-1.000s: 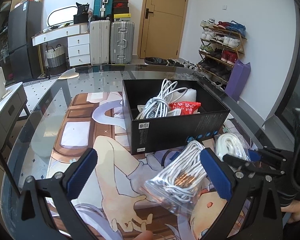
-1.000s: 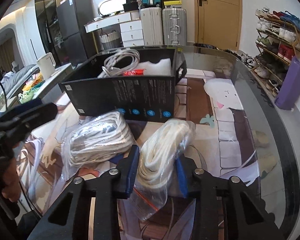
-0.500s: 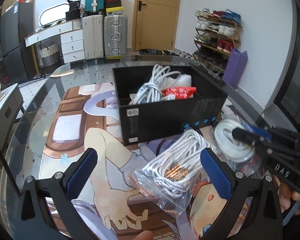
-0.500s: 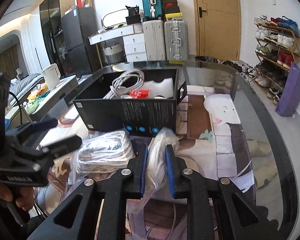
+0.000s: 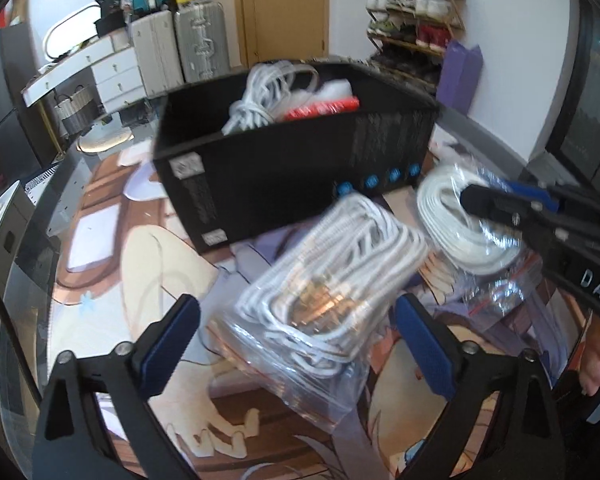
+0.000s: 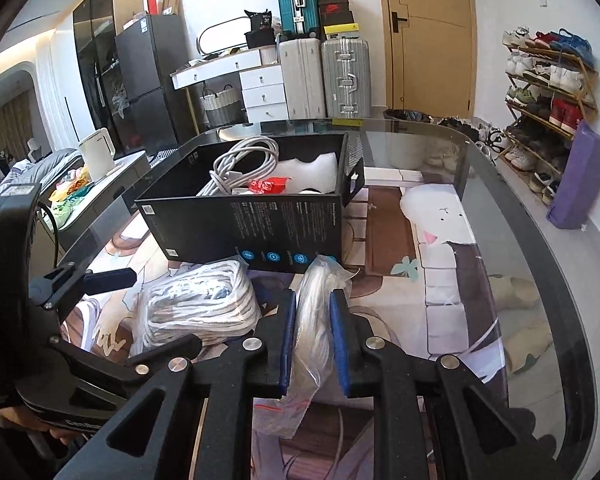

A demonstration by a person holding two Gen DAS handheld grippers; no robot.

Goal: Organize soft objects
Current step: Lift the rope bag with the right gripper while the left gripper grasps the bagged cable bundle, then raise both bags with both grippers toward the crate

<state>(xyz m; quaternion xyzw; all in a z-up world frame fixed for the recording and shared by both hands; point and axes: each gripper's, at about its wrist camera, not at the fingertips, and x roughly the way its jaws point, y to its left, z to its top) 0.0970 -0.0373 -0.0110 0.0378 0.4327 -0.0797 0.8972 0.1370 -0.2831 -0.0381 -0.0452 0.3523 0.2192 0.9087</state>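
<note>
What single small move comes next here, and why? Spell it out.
Probably lift the right gripper straight up. Its jaws are shut on the bagged white rope, which sits beside the black box, whose open top is higher than the bag. The left gripper is open around the other bagged cord, so that one can wait.
</note>
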